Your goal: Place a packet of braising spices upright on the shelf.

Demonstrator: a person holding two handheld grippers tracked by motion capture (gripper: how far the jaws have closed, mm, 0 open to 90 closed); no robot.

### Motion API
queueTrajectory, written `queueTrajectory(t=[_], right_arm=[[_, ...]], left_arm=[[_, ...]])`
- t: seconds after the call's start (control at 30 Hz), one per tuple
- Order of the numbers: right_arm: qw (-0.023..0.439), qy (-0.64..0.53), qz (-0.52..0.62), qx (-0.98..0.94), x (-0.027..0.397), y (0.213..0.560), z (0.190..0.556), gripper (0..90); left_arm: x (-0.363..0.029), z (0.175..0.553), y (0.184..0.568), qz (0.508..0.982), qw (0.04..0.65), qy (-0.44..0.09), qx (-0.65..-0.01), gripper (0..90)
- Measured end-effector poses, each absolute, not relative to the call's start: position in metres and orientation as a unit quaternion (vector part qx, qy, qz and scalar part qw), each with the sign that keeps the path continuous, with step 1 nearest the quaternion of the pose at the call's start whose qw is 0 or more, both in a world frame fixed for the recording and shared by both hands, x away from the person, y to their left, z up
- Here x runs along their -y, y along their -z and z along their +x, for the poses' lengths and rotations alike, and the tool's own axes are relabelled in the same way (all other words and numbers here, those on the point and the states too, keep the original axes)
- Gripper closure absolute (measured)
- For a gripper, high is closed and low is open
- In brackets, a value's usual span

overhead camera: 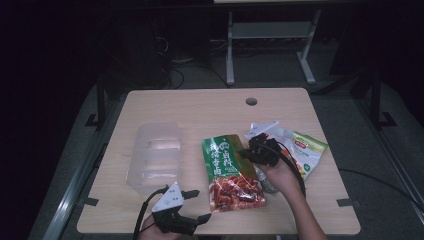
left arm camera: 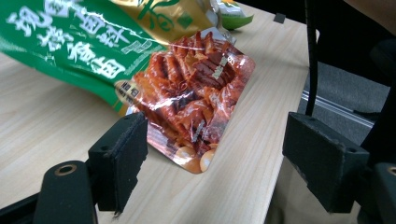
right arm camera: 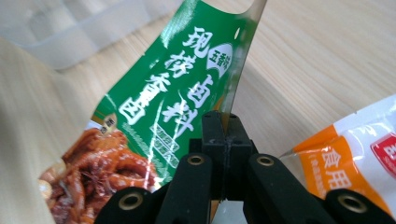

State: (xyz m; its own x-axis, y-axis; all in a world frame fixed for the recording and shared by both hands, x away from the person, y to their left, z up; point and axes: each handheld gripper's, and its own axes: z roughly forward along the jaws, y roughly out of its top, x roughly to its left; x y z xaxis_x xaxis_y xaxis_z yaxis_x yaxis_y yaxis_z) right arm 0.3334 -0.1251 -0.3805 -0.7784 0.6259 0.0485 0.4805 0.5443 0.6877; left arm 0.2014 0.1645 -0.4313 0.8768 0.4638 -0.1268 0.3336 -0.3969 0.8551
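A green and red snack bag (overhead camera: 227, 170) lies in the middle of the wooden table (overhead camera: 200, 107). My right gripper (overhead camera: 246, 152) is at the bag's right edge, shut on it. In the right gripper view the jaws (right arm camera: 224, 126) pinch the side edge of the bag (right arm camera: 173, 93), which hangs lifted and curled over the table. My left gripper (overhead camera: 197, 206) rests near the table's front edge, left of the bag, open. In the left gripper view its wide-apart jaws (left arm camera: 219, 154) frame the bag's red bottom corner (left arm camera: 191, 98) without touching it.
A clear plastic tray (overhead camera: 155, 155) stands left of the bag. A white, orange and green packet (overhead camera: 307, 150) lies to the right, behind my right hand, with a silvery packet (overhead camera: 270, 184) under the wrist. A cable hole (overhead camera: 251, 101) sits at the table's far edge.
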Motion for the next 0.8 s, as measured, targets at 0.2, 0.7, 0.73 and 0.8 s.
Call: queueTrajectory(t=[0.2,0.7,0.73,0.8], right_arm=[[0.112,-0.342,0.312,-0.879,0.13,0.383,0.319,89.8],[0.13,-0.386,0.312,-0.858,0.154,0.353,0.303,89.9],[0.131,-0.389,0.313,-0.856,0.156,0.351,0.302,89.9],[0.133,-0.392,0.313,-0.855,0.16,0.348,0.301,89.9]], left_arm=[[-0.157,0.202,0.434,0.831,0.492,-0.062,-0.25,21.8],[-0.13,0.221,0.427,0.83,0.477,-0.067,-0.283,21.6],[-0.126,0.226,0.427,0.827,0.478,-0.068,-0.287,21.6],[-0.122,0.231,0.427,0.824,0.48,-0.065,-0.296,21.6]])
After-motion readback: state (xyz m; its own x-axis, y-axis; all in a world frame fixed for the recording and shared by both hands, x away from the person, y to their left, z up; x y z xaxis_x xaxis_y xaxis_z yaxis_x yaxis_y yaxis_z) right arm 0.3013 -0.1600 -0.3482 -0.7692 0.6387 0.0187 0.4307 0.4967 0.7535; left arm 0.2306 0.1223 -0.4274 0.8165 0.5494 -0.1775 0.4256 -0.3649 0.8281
